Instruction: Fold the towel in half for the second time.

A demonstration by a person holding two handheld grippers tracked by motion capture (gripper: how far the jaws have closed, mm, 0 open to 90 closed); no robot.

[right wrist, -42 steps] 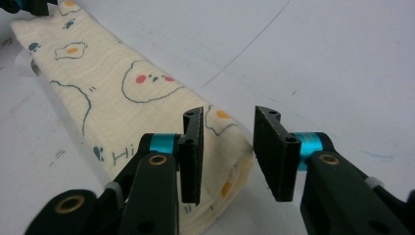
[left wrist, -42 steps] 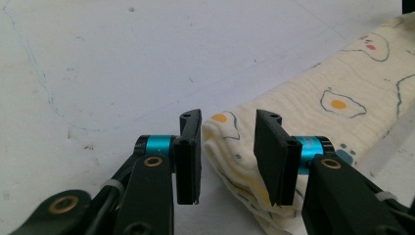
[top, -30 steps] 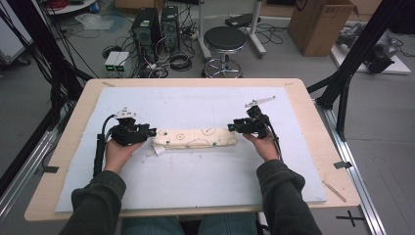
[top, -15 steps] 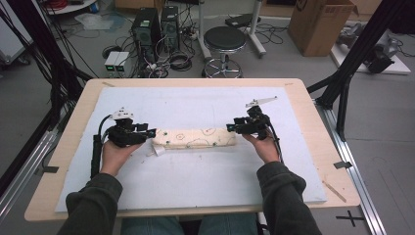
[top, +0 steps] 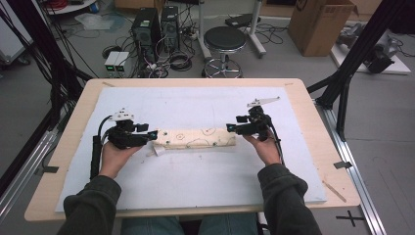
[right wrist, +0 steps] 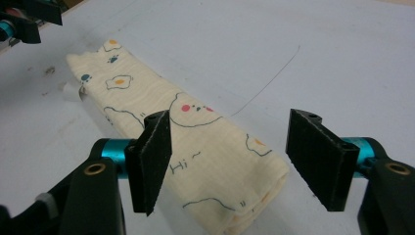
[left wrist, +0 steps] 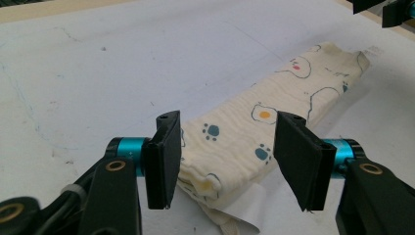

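A cream cloth printed with paw prints and fried eggs lies folded into a long narrow strip across the middle of the white mat. My left gripper stands open at the strip's left end, its jaws wide apart and straddling the cloth just above it. A white tag sticks out under that end. My right gripper stands open at the strip's right end, jaws apart above the folded edge. Nothing is held.
The mat covers most of the wooden table. A small wooden stick lies near the table's right front corner. Beyond the far edge are a stool, computer towers and a cardboard box.
Both grippers have stayed at the two ends of the folded strip. The cloth lies as before, with only slight hand shifts.
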